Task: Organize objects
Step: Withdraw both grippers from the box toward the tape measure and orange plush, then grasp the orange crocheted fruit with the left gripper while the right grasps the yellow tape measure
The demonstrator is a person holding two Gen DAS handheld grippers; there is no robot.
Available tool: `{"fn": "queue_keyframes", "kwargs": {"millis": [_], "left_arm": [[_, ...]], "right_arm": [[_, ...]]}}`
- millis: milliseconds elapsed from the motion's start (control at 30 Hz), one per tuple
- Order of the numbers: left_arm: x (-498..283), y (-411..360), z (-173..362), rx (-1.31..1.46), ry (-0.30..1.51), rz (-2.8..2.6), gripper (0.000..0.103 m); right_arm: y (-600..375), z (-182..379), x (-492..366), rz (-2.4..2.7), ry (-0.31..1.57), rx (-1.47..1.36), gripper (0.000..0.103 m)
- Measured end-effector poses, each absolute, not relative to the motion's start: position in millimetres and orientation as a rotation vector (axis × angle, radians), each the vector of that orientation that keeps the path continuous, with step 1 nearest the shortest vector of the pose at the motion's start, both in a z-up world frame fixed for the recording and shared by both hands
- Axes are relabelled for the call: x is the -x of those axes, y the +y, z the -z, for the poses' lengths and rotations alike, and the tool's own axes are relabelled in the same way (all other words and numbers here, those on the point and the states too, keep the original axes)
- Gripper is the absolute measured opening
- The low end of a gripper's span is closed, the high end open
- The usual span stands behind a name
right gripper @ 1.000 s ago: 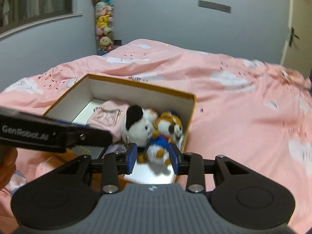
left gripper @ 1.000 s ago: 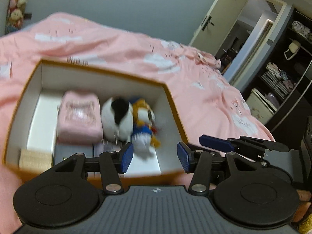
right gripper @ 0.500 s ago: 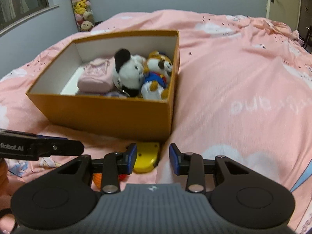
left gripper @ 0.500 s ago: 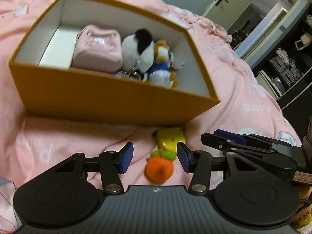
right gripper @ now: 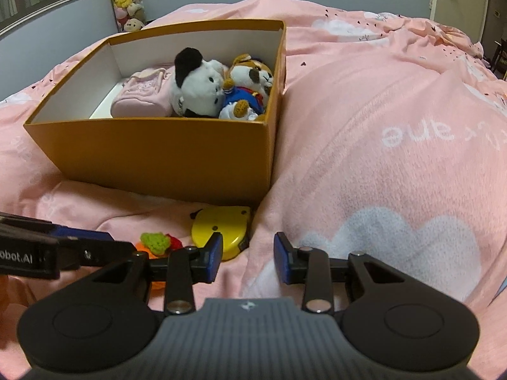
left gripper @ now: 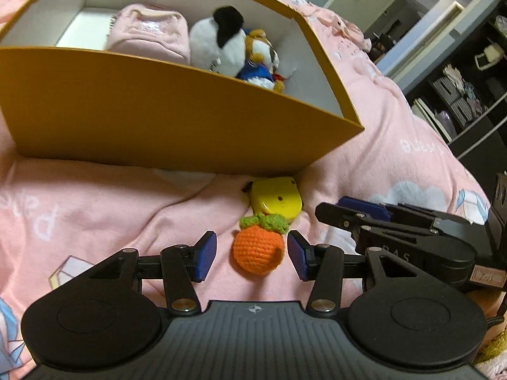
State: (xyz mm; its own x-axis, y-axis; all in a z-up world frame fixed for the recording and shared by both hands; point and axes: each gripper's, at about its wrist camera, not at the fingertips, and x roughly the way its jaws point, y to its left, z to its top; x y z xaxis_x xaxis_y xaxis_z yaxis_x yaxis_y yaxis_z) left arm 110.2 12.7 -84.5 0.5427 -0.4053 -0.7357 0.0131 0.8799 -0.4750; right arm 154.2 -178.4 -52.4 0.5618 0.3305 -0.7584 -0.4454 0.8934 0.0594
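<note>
Bedroom, dim light. Bed (right gripper: 396,101) under a pink cloud-print cover; a column of plush toys (right gripper: 126,0) stands in the far corner, dark shelving (left gripper: 469,88) beyond the bed's edge.

Orange box (right gripper: 152,155), open-topped, sits on the cover. Inside: pink pouch (right gripper: 142,98), black-and-white plush (right gripper: 196,85), orange-and-white plush in a blue outfit (right gripper: 250,91), packed side by side toward one end.

Two things outside the box, on the cover just before its near wall: a yellow tape-measure-like case (left gripper: 275,199) close against the box's lower corner, and a crocheted orange with a green top (left gripper: 258,248) touching the case's near edge.

Left hand-held gripper (left gripper: 252,258): jaws spread, crocheted orange lying between the blue pads, a visible gap on each side. Not yet gripped.

Right hand-held gripper (right gripper: 247,258): jaws partly spread, nothing between them but bed cover; the left pad overlaps the yellow case's near edge in the right wrist view, contact uncertain. It lies low alongside the left tool.

Step in hand, as judged: approach to the two leftover items, each tool lined up on or near one of them.

Next move calls for: left jaws to close on the crocheted orange; soft yarn, should compress, so a firm squeeze. Right tool to shift toward the yellow case and open wider, since the case looks broader than the present gap. Case is wedged near the box corner; risk of nudging the box.
</note>
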Motion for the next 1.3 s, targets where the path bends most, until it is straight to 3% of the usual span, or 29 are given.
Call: {"fn": "queue_keyframes", "kwargs": {"millis": [367, 433, 467, 733, 800, 900, 1067, 1300], "left_arm": [[-125.1, -16.0, 93.8, 0.286, 1.019, 0.271, 0.06], [-126.3, -16.5, 95.6, 0.273, 1.02, 0.273, 0.055], [-126.3, -16.7, 96.3, 0.265, 1.022, 0.275, 0.047], [-113.6, 0.5, 79.3, 0.287, 0.949, 0.192, 0.046], [-110.5, 11.1, 75.8, 0.304, 0.925, 0.139, 0.046], [-110.9, 23.9, 76.8, 0.34, 0.918, 0.085, 0.046], [-111.7, 30.6, 79.5, 0.357, 0.932, 0.074, 0.046], [-110.5, 29.3, 86.7, 0.373, 0.945, 0.077, 0.046]], "right_arm": [[-178.2, 58.3, -159.4, -0.483, 0.879, 0.119, 0.037], [-178.0, 59.0, -159.5, -0.487, 0.88, 0.119, 0.037], [-178.0, 59.1, -159.5, -0.49, 0.88, 0.119, 0.037], [-170.8, 57.9, -159.2, -0.546, 0.867, 0.132, 0.038], [-164.6, 58.7, -161.1, -0.554, 0.87, 0.149, 0.04], [-155.6, 60.2, -164.5, -0.559, 0.872, 0.168, 0.05], [-142.5, 68.3, -171.1, -0.542, 0.904, 0.202, 0.056], [-136.9, 82.1, -182.6, -0.526, 0.959, 0.188, 0.057]]}}
